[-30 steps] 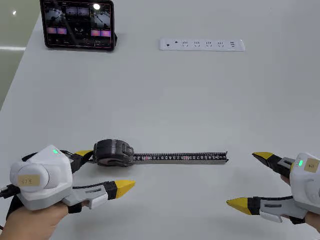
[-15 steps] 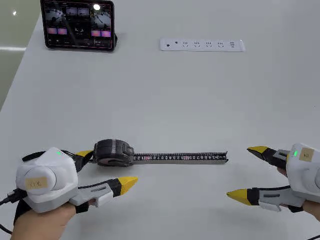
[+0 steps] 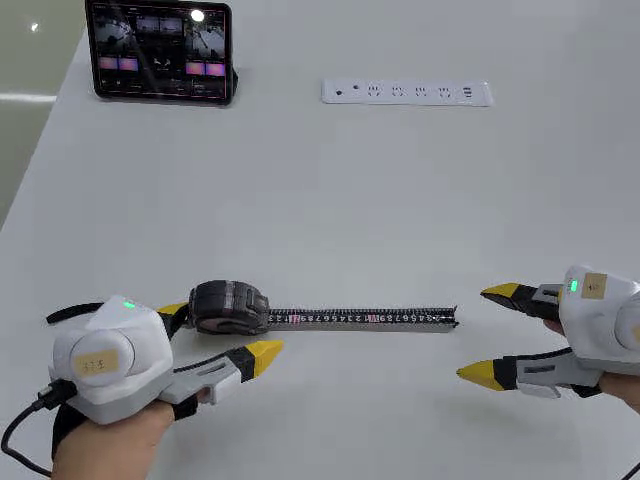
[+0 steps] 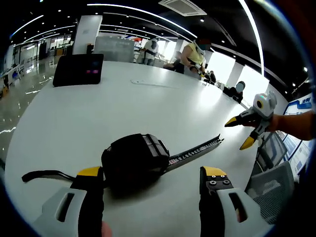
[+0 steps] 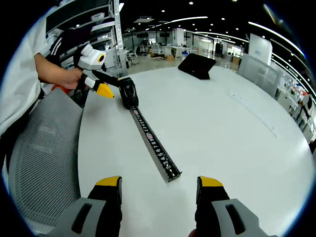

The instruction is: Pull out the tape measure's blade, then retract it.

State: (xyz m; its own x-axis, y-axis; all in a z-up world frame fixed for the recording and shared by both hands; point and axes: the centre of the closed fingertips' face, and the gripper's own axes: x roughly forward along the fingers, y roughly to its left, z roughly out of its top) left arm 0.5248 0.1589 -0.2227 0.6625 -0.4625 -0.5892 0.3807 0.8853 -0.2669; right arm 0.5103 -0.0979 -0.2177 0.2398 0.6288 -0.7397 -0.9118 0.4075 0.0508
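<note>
**Blade drawn out on the table, both grippers empty**

The black, rounded plastic tape measure case [image 3: 228, 306] lies on the white table [image 3: 330, 200]. Its narrow dark blade with pale numerals [image 3: 365, 318] runs out flat from the case toward the person's right and ends in a small hook. A black loop strap [image 4: 42, 174] trails from the opposite side of the case.

The left gripper [image 3: 218, 330], white-bodied with yellow-tipped black jaws, sits right at the case. Its jaws are spread wide, one yellow tip at the case's far left edge and the other on the near side of the case. In the left gripper view the case [image 4: 134, 158] lies between the two jaws, neither of which presses on it, and the blade [image 4: 195, 149] leads away from it.

The right gripper [image 3: 486, 333], of the same make, is well apart from the case, just past the blade's hooked end. Its jaws are also wide apart and grip nothing. In the right gripper view the blade [image 5: 150, 138] points back to the case [image 5: 128, 92].

Well beyond the case, a dark tablet with a lit screen [image 3: 160, 50] stands propped, and a white power strip [image 3: 407, 92] lies flat.
</note>
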